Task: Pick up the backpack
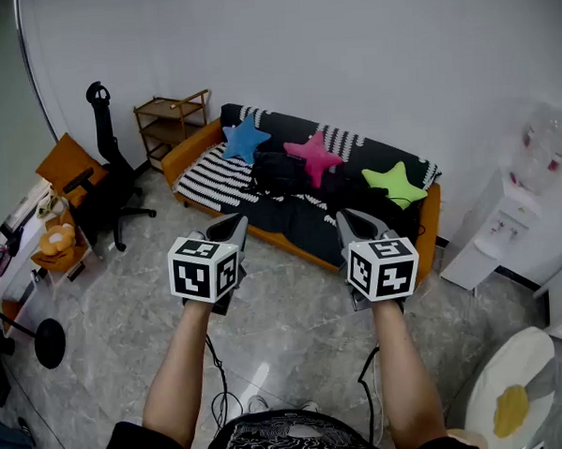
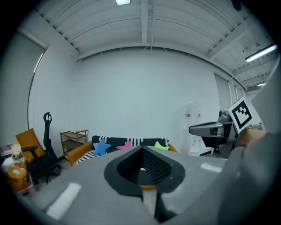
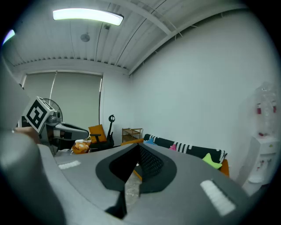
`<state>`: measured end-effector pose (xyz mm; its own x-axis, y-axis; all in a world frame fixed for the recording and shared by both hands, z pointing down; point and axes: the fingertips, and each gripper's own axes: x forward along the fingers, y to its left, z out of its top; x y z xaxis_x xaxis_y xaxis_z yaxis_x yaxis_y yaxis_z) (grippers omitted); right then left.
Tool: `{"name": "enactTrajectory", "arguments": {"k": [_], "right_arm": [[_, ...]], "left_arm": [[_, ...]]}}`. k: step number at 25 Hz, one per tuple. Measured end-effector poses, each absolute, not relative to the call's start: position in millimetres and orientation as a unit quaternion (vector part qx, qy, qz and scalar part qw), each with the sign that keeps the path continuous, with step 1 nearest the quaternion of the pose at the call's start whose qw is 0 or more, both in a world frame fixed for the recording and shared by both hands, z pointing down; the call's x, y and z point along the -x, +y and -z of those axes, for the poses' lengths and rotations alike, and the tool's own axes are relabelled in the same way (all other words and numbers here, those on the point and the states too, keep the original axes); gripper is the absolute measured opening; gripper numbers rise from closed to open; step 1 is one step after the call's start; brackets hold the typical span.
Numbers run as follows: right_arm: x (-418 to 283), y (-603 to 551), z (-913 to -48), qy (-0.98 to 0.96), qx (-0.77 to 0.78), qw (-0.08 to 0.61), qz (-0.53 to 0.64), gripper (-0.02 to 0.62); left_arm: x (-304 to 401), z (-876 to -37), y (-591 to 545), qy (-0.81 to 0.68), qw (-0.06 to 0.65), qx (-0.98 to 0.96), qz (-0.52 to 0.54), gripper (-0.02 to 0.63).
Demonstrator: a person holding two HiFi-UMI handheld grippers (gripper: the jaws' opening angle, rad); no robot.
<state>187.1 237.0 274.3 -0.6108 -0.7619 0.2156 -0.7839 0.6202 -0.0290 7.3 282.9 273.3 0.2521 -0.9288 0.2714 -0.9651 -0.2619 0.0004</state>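
Note:
A black backpack [image 1: 278, 172] lies on the seat of an orange sofa [image 1: 194, 146] with a black-and-white striped cover, between a blue star cushion [image 1: 245, 139] and a pink star cushion [image 1: 313, 155]. Both grippers are held out level over the floor, well short of the sofa. The left gripper [image 1: 232, 227] has its jaws together with nothing between them, and so does the right gripper [image 1: 352, 221]. In the left gripper view the left gripper [image 2: 142, 149] points at the sofa [image 2: 83, 151], and its jaws hide the backpack. The right gripper [image 3: 139, 147] faces the sofa's right half [image 3: 193, 149].
A black office chair [image 1: 110, 190] and a wooden shelf cart [image 1: 172, 117] stand left of the sofa. A water dispenser [image 1: 528, 192] is at the right wall. A round white table [image 1: 515, 385] sits at the lower right. Cables [image 1: 216, 363] trail on the marble floor by my feet.

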Motion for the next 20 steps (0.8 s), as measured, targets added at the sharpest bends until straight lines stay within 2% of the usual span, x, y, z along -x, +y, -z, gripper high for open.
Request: {"name": "enactTrajectory", "arguments": {"k": [13, 20], "right_arm": [[-179, 242, -277, -0.889, -0.445, 0.088, -0.055, 0.032], [-171, 246, -279, -0.890, -0.444, 0.086, -0.058, 0.103]], "left_arm": [[7, -278, 286, -0.604, 0.079, -0.784, -0.119, 0.004], [15, -278, 286, -0.603, 0.074, -0.786, -0.115, 0.062]]}}
